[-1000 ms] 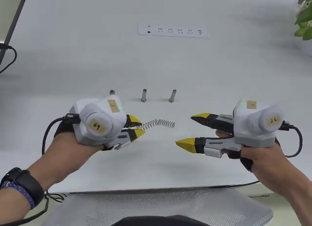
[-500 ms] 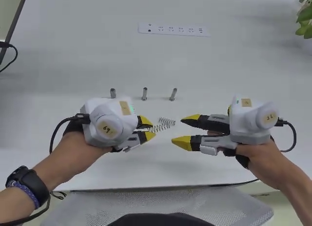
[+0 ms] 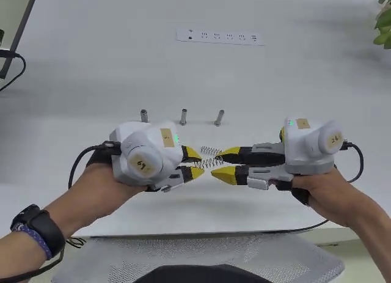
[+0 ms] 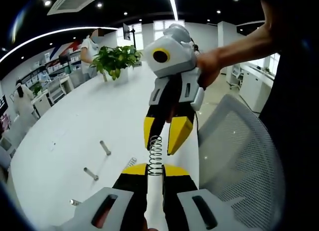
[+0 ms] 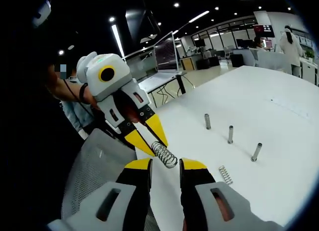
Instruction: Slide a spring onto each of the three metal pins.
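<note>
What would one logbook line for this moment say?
left gripper: shut on spring | right gripper: open, jaws astride spring's free end | three pins: bare | second spring: on table

Three bare metal pins (image 3: 183, 117) stand upright in a row. One coil spring (image 3: 208, 164) is held aloft; a loose spring (image 3: 210, 151) lies nearby.

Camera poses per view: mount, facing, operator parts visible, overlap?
Head view: on headset, forward and down at the bench; left hand, right hand, left gripper, right gripper show.
Left gripper view: rides the left gripper, looks along its jaws at the right gripper and right hand.
Right gripper view: rides the right gripper, faces the left gripper and left hand.
Both gripper views share the spring, pins.
</note>
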Available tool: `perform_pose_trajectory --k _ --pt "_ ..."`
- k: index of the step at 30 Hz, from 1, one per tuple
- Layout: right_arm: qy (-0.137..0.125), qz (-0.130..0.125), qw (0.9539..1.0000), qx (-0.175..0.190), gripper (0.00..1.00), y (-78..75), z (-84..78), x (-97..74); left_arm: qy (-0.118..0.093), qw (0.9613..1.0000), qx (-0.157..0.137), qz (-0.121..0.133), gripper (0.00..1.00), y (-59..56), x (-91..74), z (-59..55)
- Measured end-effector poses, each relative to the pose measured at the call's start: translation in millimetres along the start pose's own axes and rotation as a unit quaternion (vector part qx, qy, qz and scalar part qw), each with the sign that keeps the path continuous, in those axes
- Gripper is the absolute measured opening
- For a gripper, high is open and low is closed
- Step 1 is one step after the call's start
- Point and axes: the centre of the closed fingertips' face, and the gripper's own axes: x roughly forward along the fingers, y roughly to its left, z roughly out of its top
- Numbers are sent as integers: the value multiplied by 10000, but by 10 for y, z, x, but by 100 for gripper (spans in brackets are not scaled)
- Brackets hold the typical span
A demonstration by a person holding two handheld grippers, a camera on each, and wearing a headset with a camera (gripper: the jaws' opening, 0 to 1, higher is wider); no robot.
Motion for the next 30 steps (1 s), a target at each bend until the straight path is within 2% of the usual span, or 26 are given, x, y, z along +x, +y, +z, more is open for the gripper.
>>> perform_pose_trajectory --k 6,18,30 --pt "-72 93 9999 42 11 41 41 -12 54 9999 111 -51 3 -15 4 -12" --pt "-29 197 9998 79 10 56 80 -16 88 9997 202 -123 3 -14 17 -8" --pt "86 64 9994 -320 9 17 318 -20 -80 9999 135 -60 2 87 57 82"
